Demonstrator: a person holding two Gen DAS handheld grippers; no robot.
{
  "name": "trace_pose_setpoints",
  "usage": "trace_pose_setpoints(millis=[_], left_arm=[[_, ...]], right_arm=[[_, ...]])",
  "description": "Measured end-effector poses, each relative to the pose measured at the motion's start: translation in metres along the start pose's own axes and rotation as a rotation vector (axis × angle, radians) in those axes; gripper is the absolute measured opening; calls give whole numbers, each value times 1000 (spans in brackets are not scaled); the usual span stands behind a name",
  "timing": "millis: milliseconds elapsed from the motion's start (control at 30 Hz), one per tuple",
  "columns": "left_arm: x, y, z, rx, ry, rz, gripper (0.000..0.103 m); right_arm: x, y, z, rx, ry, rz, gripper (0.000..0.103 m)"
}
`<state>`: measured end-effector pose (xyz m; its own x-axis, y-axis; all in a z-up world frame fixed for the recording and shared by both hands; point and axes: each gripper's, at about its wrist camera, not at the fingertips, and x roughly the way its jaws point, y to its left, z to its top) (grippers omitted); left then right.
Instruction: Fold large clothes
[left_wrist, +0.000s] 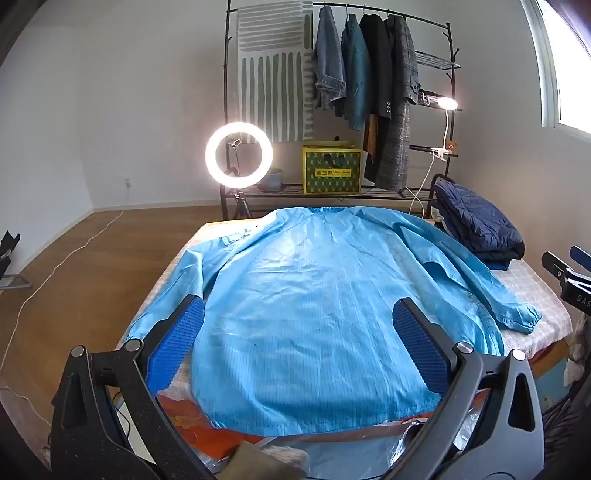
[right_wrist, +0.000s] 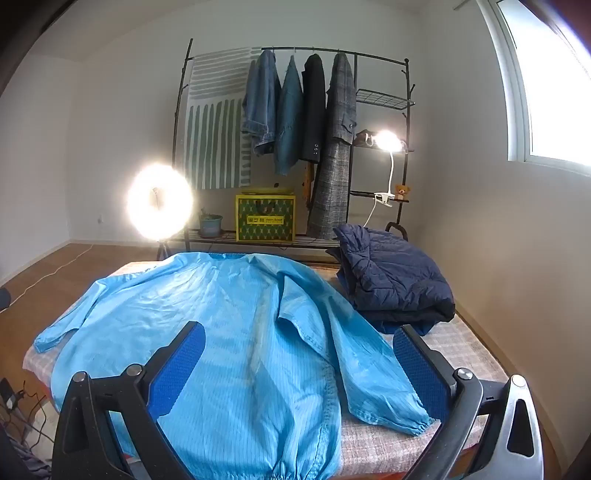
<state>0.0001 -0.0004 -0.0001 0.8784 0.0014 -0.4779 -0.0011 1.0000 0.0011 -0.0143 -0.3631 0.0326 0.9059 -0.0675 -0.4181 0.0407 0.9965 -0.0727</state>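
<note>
A large light-blue striped coat (left_wrist: 314, 302) lies spread flat on the table (left_wrist: 532, 291), collar at the far end, hem near me, both sleeves out to the sides. It also shows in the right wrist view (right_wrist: 229, 332), with its right sleeve cuff (right_wrist: 417, 421) near the table's front right. My left gripper (left_wrist: 297, 339) is open and empty, held above the coat's lower half. My right gripper (right_wrist: 299, 354) is open and empty, held above the coat's right side. The right gripper's body shows at the right edge of the left wrist view (left_wrist: 569, 273).
A folded navy puffer jacket (right_wrist: 395, 280) lies on the table's far right corner. Behind the table stand a clothes rack (right_wrist: 306, 110) with hung jackets, a yellow-green box (right_wrist: 265, 218), a lit ring light (right_wrist: 159, 203) and a clip lamp (right_wrist: 388, 142). Cables lie on the floor at left.
</note>
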Motion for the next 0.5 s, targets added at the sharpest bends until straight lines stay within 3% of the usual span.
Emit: trace_pose_setpoints(millis=[500], left_arm=[[-9,13,-1,1,-14,12,103]], right_arm=[[2,0,0,12,-2,-12,103]])
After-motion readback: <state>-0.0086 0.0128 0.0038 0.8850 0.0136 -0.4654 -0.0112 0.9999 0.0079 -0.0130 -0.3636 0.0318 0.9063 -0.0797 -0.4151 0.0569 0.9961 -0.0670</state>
